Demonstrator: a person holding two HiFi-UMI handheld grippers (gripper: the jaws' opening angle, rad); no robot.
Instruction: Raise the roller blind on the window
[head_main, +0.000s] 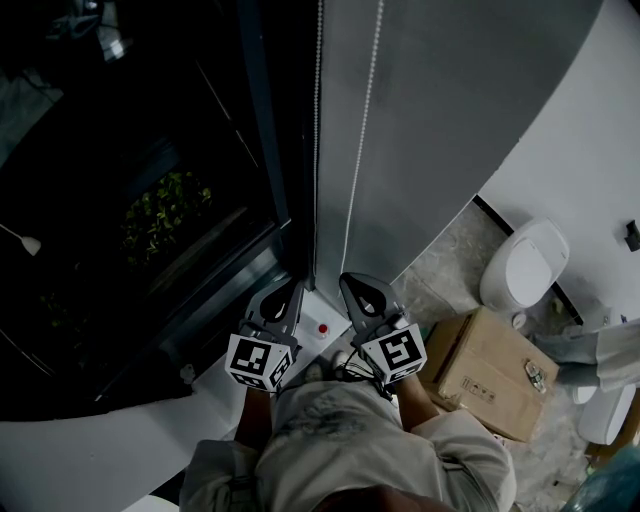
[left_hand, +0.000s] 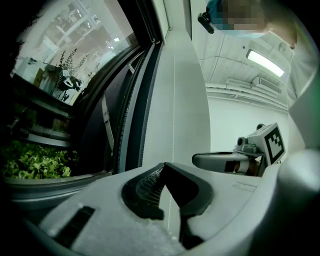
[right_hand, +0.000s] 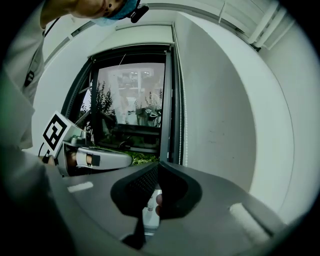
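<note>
The grey roller blind (head_main: 440, 130) hangs beside the dark window (head_main: 150, 150). Two bead chains (head_main: 318, 150) (head_main: 362, 130) run down in front of it. My left gripper (head_main: 296, 286) sits at the foot of the left chain and my right gripper (head_main: 352, 280) at the foot of the right one, side by side. In the left gripper view the left gripper (left_hand: 162, 166) has its tips together, and a chain (left_hand: 173, 100) passes just right of them. The right gripper (right_hand: 159, 164) also looks shut, with a chain (right_hand: 184, 110) off to its right. No grip on either chain shows.
A small white box with a red button (head_main: 318, 324) sits on the sill below the grippers. On the floor at the right stand a cardboard box (head_main: 490, 372) and a white toilet (head_main: 525, 265). Green plants (head_main: 165, 212) show outside the glass.
</note>
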